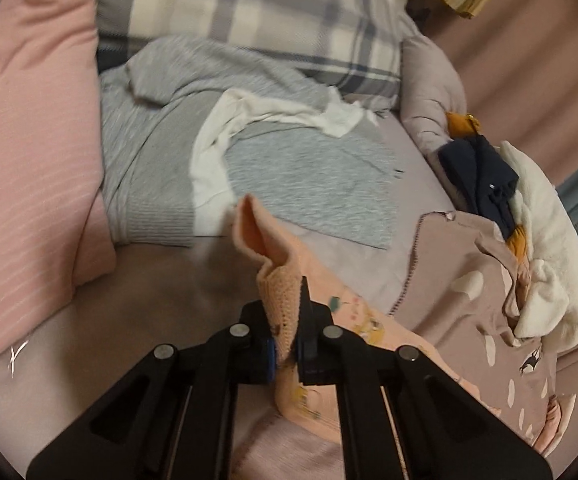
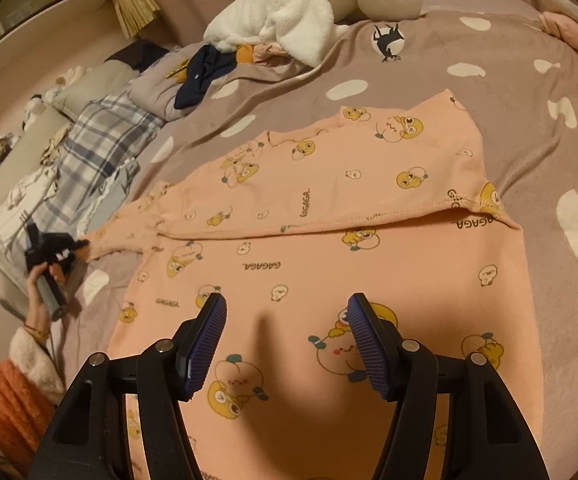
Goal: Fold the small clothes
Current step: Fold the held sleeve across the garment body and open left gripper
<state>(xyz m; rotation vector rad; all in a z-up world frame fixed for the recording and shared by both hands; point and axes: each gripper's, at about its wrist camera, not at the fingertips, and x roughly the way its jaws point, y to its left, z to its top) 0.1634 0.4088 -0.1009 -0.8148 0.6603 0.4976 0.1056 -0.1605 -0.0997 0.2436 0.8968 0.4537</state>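
A pink printed top point(image 2: 329, 264) is spread across a spotted blanket point(image 2: 529, 92) on the bed, one side already laid over toward the middle. Its cuff point(image 1: 279, 304) is pinched between the closed jaws of the left gripper point(image 1: 285, 340), lifted off the bedding, with the sleeve trailing away toward 4 o'clock in the left wrist view. In the right wrist view, the same gripper point(image 2: 55, 254) is seen at 9 o'clock, at the far end of the sleeve. The right gripper point(image 2: 287, 344) is held wide apart just above the body of the top, nothing between its pads point(image 2: 205, 340).

Only the ribbed edge appears to be caught, so a slip is likely if the sleeve is pulled hard. With the body unpinned, the whole garment could be dragged toward 9 o'clock and the existing fold undone. A grey garment point(image 1: 289, 184) and a white one point(image 1: 217, 148) lie near the raised cuff and could be snagged.
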